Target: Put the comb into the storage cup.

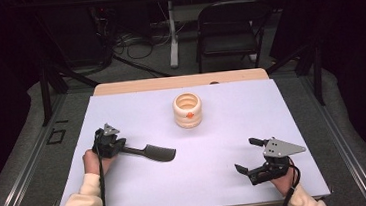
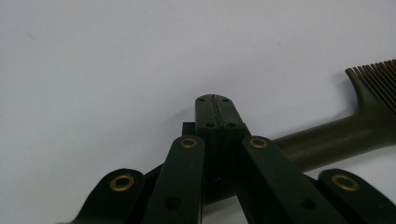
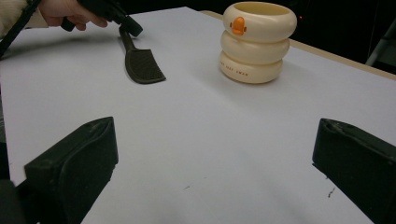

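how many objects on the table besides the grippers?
2. A dark comb lies left of centre, its handle at the left gripper. A cream ringed cup stands upright at mid-table, farther back. Nothing looks hidden.

mat centre open, cup (image 1: 187, 110) blocks far side, comb (image 1: 154, 152) left

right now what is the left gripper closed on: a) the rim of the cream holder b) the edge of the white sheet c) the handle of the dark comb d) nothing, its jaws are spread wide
c: the left gripper has its jaws pressed together on the handle end of the dark comb, whose toothed head lies flat on the white sheet, well apart from the cream holder.
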Motion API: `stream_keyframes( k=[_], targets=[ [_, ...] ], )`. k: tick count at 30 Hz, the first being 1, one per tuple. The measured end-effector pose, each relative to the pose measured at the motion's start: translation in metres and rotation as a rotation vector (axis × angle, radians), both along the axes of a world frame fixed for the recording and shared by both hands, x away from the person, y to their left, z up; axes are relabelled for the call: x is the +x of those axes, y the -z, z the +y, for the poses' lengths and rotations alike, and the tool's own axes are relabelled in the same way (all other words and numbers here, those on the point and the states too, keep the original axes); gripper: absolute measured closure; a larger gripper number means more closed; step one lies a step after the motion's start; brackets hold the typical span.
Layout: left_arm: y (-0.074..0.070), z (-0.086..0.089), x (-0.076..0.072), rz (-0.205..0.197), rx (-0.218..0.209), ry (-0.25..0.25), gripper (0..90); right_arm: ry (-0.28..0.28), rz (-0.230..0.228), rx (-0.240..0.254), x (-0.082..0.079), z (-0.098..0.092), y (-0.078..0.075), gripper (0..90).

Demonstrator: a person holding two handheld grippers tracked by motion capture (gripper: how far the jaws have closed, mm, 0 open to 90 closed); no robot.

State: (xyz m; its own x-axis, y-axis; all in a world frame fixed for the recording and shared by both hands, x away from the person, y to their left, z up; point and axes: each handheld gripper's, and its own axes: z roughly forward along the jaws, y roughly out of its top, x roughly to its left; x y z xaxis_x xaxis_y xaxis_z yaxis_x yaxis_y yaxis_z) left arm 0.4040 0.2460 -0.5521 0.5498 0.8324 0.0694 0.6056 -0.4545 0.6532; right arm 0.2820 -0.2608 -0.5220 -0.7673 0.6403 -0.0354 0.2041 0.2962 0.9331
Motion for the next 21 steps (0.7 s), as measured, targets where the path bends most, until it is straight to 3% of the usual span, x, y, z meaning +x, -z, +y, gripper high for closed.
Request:
stream_keyframes(
  k=[21],
  targets=[
    [-0.002, -0.005, -0.012, 0.033, 0.023, 0.039, 90.0, 0.001, 0.002, 0.001, 0.0, 0.0, 0.0, 0.0]
  ],
)
